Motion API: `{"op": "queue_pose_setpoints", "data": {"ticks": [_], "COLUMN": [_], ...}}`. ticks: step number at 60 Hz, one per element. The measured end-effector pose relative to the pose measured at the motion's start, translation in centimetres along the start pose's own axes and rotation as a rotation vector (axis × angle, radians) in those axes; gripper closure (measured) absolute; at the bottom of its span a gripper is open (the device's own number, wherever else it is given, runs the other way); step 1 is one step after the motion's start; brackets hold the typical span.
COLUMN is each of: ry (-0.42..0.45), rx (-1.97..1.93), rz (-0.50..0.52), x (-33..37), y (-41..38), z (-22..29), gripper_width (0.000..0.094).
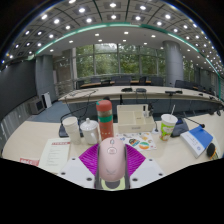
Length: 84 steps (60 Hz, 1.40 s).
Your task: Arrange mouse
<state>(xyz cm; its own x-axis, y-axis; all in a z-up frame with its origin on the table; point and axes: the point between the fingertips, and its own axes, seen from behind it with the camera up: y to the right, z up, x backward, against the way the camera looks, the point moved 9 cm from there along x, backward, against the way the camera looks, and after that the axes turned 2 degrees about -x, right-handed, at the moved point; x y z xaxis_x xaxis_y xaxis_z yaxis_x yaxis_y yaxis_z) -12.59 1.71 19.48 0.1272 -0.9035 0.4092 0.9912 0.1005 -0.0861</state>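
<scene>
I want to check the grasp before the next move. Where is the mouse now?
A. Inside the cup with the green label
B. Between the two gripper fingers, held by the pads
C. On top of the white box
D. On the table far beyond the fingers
B: the pink and white mouse sits between the gripper fingers, with the purple pads pressing on both its sides.

A pale pinkish-white mouse [112, 160] lies lengthwise between the claw's fingers, pointing away.
</scene>
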Motion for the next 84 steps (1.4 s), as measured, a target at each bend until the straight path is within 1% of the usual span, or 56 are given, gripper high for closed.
{"op": "queue_pose_setpoints", "data": {"ticks": [5, 7, 15, 19, 24, 26, 28, 29, 32, 33, 35, 39, 49, 56, 65, 72, 84], "ry": [-0.072, -0.099, -0.179, -0.205, -0.236, -0.222, -0.23, -0.236, -0.242, -0.241, -0.238, -0.232, -0.202, -0.167, -0.11, -0.094, -0.064], "rx": [-0.006, 0.0, 0.034, 0.038, 0.039, 0.048, 0.058, 0.062, 0.068, 0.07, 0.073, 0.074, 0.07, 0.071, 0.07, 0.073, 0.063], "rz": [0.021, 0.012, -0.031, -0.064, -0.061, -0.061, -0.073, -0.077, -0.077, -0.076, -0.073, -0.077, -0.086, -0.088, -0.1, -0.119, -0.127], "x": [-2.4, -3.6, -6.3, -7.1, -7.7, -7.6, -7.3, -7.1, -6.3, -5.9, -4.8, -2.2, 6.9, 14.1, 23.0, 29.3, 35.9], "y": [-3.4, -4.3, -5.3, -5.2, -5.0, -5.0, -5.0, -5.0, -5.2, -5.4, -5.7, -6.3, -8.5, -9.8, -10.8, -11.3, -11.6], "z": [-3.6, -5.5, -10.5, -12.2, -13.7, -13.6, -13.5, -13.4, -12.7, -12.4, -11.9, -10.5, -7.3, -6.1, -6.0, -7.0, -8.1], "gripper_width": [0.0597, 0.0597, 0.0591, 0.0538, 0.0469, 0.0453, 0.0391, 0.0336, 0.0111, 0.0064, 0.0106, 0.0071, 0.0092, 0.0082, 0.0082, 0.0084, 0.0082]}}
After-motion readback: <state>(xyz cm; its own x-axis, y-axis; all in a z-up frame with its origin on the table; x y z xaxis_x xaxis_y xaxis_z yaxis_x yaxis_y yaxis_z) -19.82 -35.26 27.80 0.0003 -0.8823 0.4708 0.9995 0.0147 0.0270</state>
